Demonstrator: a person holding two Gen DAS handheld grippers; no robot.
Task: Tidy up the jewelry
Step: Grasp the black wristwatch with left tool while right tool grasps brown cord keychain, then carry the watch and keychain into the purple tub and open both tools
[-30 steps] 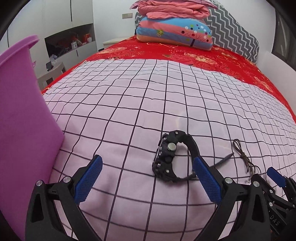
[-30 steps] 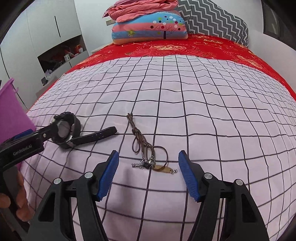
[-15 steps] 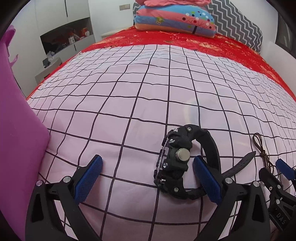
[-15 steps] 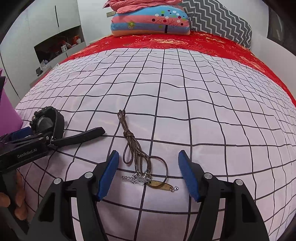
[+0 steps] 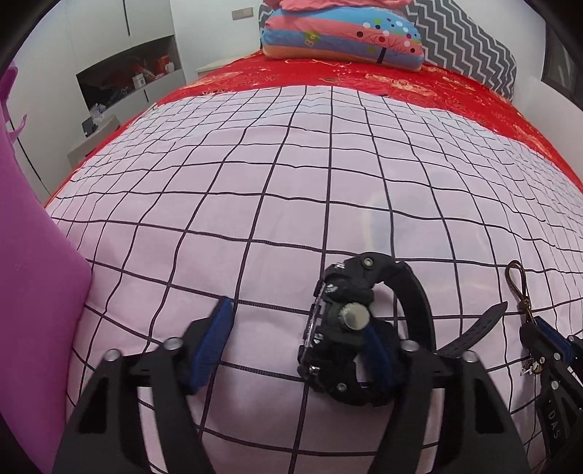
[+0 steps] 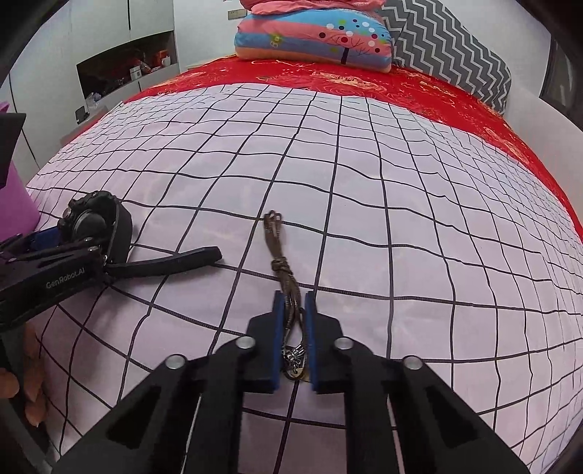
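A black wristwatch (image 5: 339, 339) lies on its side on the pink checked bedspread (image 5: 291, 182). My left gripper (image 5: 297, 317) straddles the watch case and its jaws are closing. The right pad sits against the case inside the strap loop, while the blurred left pad (image 5: 215, 339) is still clear of it. In the right wrist view the watch (image 6: 91, 222) shows at the left. A brown cord necklace (image 6: 278, 262) with a metal clasp lies on the bedspread, and my right gripper (image 6: 293, 297) is shut on its near end. The cord's far loop (image 5: 517, 280) shows beside the watch strap.
A purple container (image 5: 32, 291) stands at the left edge of the bed. Stacked pillows (image 5: 342, 32) and a red sheet (image 5: 437, 87) lie at the far end. A person's fingers (image 6: 32, 383) hold the left gripper's handle. A wall niche (image 5: 127, 76) is at the back left.
Both grippers sank toward the bedspread. The left jaws narrowed around the watch. The right jaws went from wide open to shut on the cord necklace.
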